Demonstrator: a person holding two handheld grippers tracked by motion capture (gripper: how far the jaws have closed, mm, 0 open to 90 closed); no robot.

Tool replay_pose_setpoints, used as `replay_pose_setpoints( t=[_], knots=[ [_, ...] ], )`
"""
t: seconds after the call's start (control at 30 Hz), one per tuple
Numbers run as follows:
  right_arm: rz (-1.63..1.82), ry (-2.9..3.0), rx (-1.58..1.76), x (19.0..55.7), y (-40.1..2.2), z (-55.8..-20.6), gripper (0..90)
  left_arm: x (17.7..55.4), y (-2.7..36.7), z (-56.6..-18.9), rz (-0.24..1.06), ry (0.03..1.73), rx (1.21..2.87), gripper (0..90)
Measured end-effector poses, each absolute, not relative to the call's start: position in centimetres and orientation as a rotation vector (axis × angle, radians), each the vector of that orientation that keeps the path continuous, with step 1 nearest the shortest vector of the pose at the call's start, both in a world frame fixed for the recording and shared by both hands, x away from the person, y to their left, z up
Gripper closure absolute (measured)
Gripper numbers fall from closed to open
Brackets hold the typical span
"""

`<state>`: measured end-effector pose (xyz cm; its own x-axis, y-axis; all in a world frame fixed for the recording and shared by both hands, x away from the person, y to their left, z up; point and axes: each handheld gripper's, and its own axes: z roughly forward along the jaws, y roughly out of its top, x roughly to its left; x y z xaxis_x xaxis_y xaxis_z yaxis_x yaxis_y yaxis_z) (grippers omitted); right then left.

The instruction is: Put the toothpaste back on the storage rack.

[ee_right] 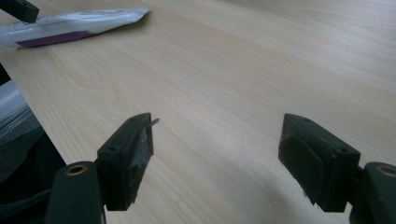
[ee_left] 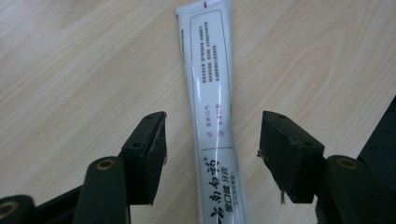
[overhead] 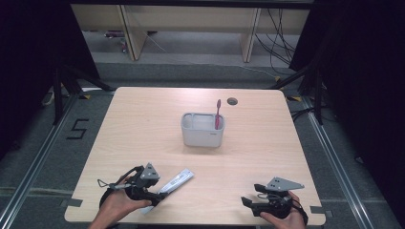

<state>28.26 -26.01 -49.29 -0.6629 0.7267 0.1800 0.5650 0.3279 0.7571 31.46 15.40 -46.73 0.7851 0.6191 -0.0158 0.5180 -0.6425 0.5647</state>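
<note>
Jaws of the left gripper (ee_left: 212,140) stood spread astride the toothpaste tube (ee_left: 212,116), pads clear of it; the right gripper (ee_right: 217,140) gaped empty nearby. Light, soft and slick, that tube probably wanted pinching across its flat middle.

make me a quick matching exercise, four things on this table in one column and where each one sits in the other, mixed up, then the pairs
Things:
1. toothpaste tube
2. toothbrush
3. holder
4. right gripper

Places or states:
a. standing upright in the holder's right side
b. at the middle of the table
c. lying flat between the open jaws of the left gripper
d. open over bare wood at the near right edge

Pairs: 1-c, 2-a, 3-b, 4-d
</note>
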Motion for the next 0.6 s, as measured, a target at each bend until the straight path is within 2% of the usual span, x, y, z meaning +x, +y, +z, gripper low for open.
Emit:
replay_pose_setpoints(
  t=[0.37, 0.6],
  knots=[
    [1.258, 2.403, 1.185, 28.2, -25.9, -49.3, 27.1, 31.7, 14.4, -47.9, 0.219, 0.84, 2.491, 44.2],
    [1.243, 2.418, 1.194, 28.3, -25.8, -49.4, 27.1, 32.0, 14.0, -48.2, 0.206, 0.835, 2.515, 49.7]
  ],
)
